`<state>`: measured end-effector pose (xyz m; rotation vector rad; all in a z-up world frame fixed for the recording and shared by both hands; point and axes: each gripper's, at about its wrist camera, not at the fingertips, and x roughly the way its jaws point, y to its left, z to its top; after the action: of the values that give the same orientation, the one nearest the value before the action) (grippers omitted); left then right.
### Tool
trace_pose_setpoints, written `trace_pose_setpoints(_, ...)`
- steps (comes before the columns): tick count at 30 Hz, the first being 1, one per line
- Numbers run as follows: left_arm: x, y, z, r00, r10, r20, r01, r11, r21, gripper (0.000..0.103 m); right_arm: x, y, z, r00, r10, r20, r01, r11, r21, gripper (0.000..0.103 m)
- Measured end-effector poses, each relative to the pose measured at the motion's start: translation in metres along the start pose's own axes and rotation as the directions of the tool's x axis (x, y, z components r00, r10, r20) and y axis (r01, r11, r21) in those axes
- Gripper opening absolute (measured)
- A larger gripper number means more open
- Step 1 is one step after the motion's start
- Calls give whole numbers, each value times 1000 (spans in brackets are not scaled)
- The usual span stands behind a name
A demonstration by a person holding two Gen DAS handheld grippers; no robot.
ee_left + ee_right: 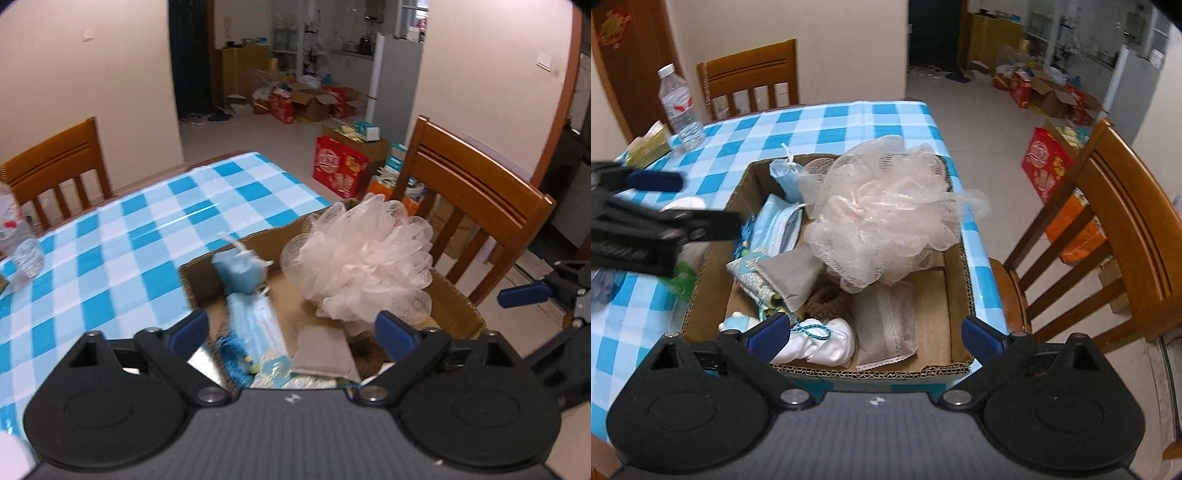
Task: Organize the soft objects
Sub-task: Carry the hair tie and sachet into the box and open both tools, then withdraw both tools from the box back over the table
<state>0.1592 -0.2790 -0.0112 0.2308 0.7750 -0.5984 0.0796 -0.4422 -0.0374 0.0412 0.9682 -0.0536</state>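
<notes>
Loofah (882,214), a light, springy mesh ball best pinched at its gathered middle, sits atop the pouches in the box (960,258) at the table's chair-side edge, probably just resting, while both hand-held grippers (291,328) (873,332) gape empty.

A big pale mesh bath puff (882,214) is filling the far middle of the cardboard box (962,288), blocking a drop from above there. A strip of bare box floor (932,314) is lying open along the right wall. The left side is crowded with masks (779,225) and pouches (886,328), while the checked table (827,125) beyond is lying clear.
</notes>
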Motion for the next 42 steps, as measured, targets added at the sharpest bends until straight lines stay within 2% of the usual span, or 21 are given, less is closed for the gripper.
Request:
trace_pose_setpoints(5,-20,2,-15,995,98,23,-99,995,9,102,-2,5,-5,998,-59,-8,59,994,92,103)
trace_pose_setpoints(8,-29,0,-27,986,165,22,-166,986,34,102,-4,15,-11,993,-116,-31,119,983,143,103)
trace_pose_setpoints(12,-40,0,-40,976,218,-24,-216,975,55,102,-14,30,-20,984,-159,-75,170,967,188,103)
trace_pose_setpoints(18,-65,7,-50,981,158,-109,-159,987,4,102,-41,58,-30,976,-198,-95,214,954,208,103)
trace_pose_setpoints(26,-94,11,-55,983,138,-117,-136,990,23,102,-66,84,-43,966,-240,-96,256,939,230,103)
trace_pose_setpoints(42,-101,19,-63,981,124,-146,-121,992,26,102,-82,103,-49,963,-255,-84,268,932,244,103)
